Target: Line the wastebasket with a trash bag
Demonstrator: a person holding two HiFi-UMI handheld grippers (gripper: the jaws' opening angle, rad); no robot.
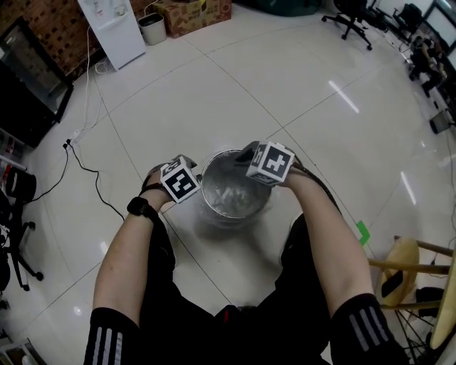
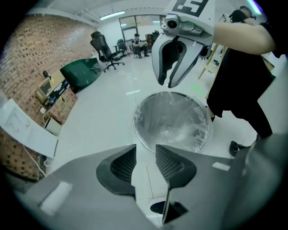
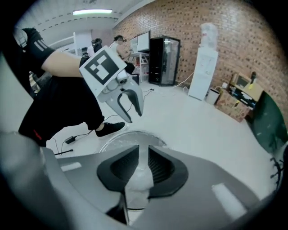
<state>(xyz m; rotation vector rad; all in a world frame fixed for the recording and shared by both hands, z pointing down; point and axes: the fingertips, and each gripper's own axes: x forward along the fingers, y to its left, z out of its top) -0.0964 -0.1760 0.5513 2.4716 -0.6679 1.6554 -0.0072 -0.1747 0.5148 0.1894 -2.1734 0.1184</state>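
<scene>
A round metal wastebasket (image 1: pixel 231 191) stands on the white tiled floor in front of the person, with a clear trash bag (image 2: pixel 175 123) lying inside it and over its rim. My left gripper (image 2: pixel 145 150) hovers above the floor just beside the basket's near rim, open, with only floor showing between its pads. My right gripper (image 3: pixel 143 155) is raised over the opposite rim and is shut on a strip of the clear bag film (image 3: pixel 140 173). In the head view the marker cubes of the two grippers (image 1: pixel 179 180) (image 1: pixel 271 162) flank the basket.
A white water dispenser (image 1: pixel 114 28), a small bin (image 1: pixel 152 28) and a cardboard box (image 1: pixel 192 14) stand at the back. A black cable (image 1: pixel 82 167) runs across the floor at the left. A wooden stool (image 1: pixel 413 271) stands at the right, and an office chair (image 1: pixel 350 18) at the far back.
</scene>
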